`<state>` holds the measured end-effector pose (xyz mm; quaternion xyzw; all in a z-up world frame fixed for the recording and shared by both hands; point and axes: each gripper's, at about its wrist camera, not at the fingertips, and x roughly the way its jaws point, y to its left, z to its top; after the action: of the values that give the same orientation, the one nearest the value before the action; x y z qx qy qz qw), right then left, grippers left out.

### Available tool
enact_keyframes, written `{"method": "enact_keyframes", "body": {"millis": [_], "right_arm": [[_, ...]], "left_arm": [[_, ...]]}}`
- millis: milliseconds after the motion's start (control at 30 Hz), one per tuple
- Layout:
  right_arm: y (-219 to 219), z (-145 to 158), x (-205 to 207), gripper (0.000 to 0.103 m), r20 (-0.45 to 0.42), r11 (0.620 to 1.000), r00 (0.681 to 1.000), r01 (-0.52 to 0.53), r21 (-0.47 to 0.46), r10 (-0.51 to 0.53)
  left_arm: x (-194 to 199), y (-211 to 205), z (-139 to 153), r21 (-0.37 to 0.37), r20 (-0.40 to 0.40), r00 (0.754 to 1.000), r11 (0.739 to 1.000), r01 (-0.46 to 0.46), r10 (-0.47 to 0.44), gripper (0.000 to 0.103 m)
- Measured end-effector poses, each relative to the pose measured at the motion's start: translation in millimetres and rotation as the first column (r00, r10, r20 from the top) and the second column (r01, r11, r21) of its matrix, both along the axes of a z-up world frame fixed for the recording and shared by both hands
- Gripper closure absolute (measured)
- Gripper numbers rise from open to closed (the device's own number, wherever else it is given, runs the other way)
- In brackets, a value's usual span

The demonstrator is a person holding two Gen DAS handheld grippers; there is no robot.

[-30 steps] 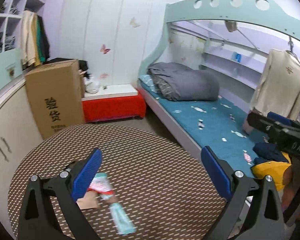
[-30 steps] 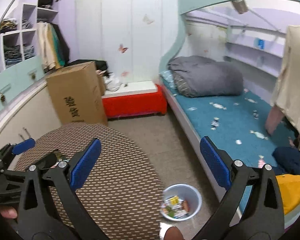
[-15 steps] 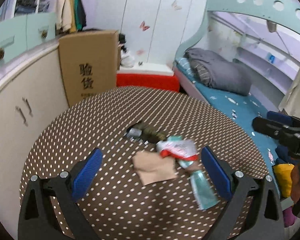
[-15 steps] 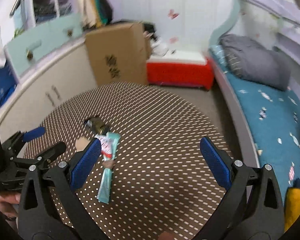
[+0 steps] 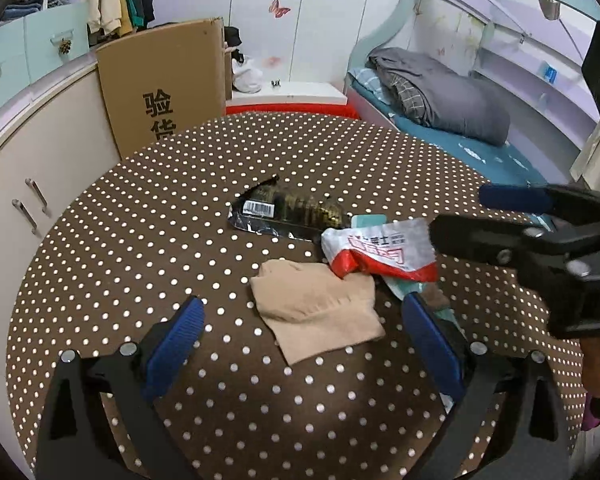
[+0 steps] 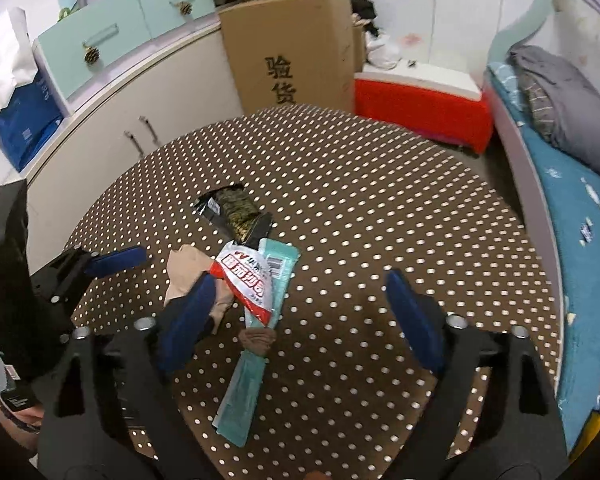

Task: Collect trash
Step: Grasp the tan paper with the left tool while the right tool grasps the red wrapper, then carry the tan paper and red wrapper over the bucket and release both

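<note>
I have both tongs angled down over the round brown polka-dot surface [image 5: 140, 240], where the trash lies in a loose cluster near the middle. My left tongs [image 5: 300, 344] stand wide apart with nothing between the pads; a beige folded cloth [image 5: 316, 316] lies on the surface just beyond them, between the two blue pads in the left wrist view. Touching its far right corner is a crumpled red-and-white wrapper [image 5: 380, 252], and beyond that, farther off, a black-and-gold snack packet [image 5: 288, 216] with a barcode lies flat.

My right tongs [image 6: 296, 316] are closing, though the pads press on nothing yet. Between them in the right wrist view lies a long teal wrapper [image 6: 252, 356], running from near to far, with the red-and-white wrapper [image 6: 246, 284] draped over its far end. A small brown scrap [image 6: 256, 340] sits on the teal wrapper about midway along. The left pad of the right tongs overlaps the beige cloth [image 6: 186, 276] in that view; I cannot tell whether it touches it.

In the left wrist view the right tongs [image 5: 456, 216] come in from the right, close above the red-and-white wrapper.

Past the surface stand a tall cardboard box [image 6: 292, 48] with black characters, a red bench [image 6: 420, 108] and, at right, a bed [image 6: 572, 184] with a teal sheet and a grey quilt.
</note>
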<state>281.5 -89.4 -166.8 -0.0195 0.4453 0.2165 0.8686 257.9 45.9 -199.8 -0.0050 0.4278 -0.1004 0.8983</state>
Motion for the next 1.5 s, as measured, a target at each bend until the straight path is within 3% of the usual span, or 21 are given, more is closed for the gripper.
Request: {"method": "enact_keyframes", "body": {"millis": [67, 100, 133, 200, 300, 567, 700, 833, 1200, 1500], "right_arm": [[4, -6, 5, 0.039, -0.026, 1.000, 0.999, -0.021, 0.015, 0.021], [8, -9, 8, 0.040, -0.045, 0.999, 0.998, -0.043, 0.033, 0.044], [10, -11, 9, 0.041, -0.053, 0.997, 0.997, -0.056, 0.043, 0.058], [19, -16, 12, 0.046, -0.071, 0.995, 0.993, -0.094, 0.045, 0.097], [31, -24, 14, 0.067, -0.097, 0.991, 0.986, -0.134, 0.023, 0.135], [48, -24, 10, 0.083, -0.077, 0.986, 0.983, -0.169, -0.004, 0.168], [34, -22, 3, 0.085, -0.073, 0.989, 0.986, -0.145, 0.034, 0.147], [11, -19, -4, 0.086, -0.077, 0.991, 0.991, -0.104, 0.080, 0.110], [-59, -2, -22, 0.086, -0.050, 0.992, 0.999, 0.013, 0.129, -0.006], [-119, 29, -35, 0.086, 0.027, 0.978, 0.994, 0.101, 0.180, -0.108]], "left_arm": [[6, 1, -3, -0.014, -0.020, 1.000, 1.000, 0.004, -0.004, 0.007], [7, 2, -3, -0.015, -0.018, 1.000, 1.000, 0.005, -0.005, 0.012], [9, 2, -4, -0.013, -0.023, 1.000, 1.000, 0.010, -0.010, 0.025], [11, 2, -4, -0.007, -0.022, 1.000, 1.000, 0.020, -0.020, 0.028], [10, 4, -4, -0.014, -0.021, 0.999, 1.000, 0.026, -0.026, 0.029], [9, -1, -6, 0.008, -0.023, 0.999, 1.000, 0.027, -0.026, 0.027], [10, 1, -6, 0.002, -0.022, 0.999, 1.000, 0.029, -0.029, 0.029], [11, -5, -4, 0.007, -0.015, 0.998, 0.998, 0.061, -0.061, 0.043], [-1, 3, 2, -0.059, -0.010, 1.000, 0.998, 0.028, -0.028, 0.049], [-15, -18, 60, -0.083, 0.100, 0.993, 0.994, 0.068, -0.060, 0.049]]}}
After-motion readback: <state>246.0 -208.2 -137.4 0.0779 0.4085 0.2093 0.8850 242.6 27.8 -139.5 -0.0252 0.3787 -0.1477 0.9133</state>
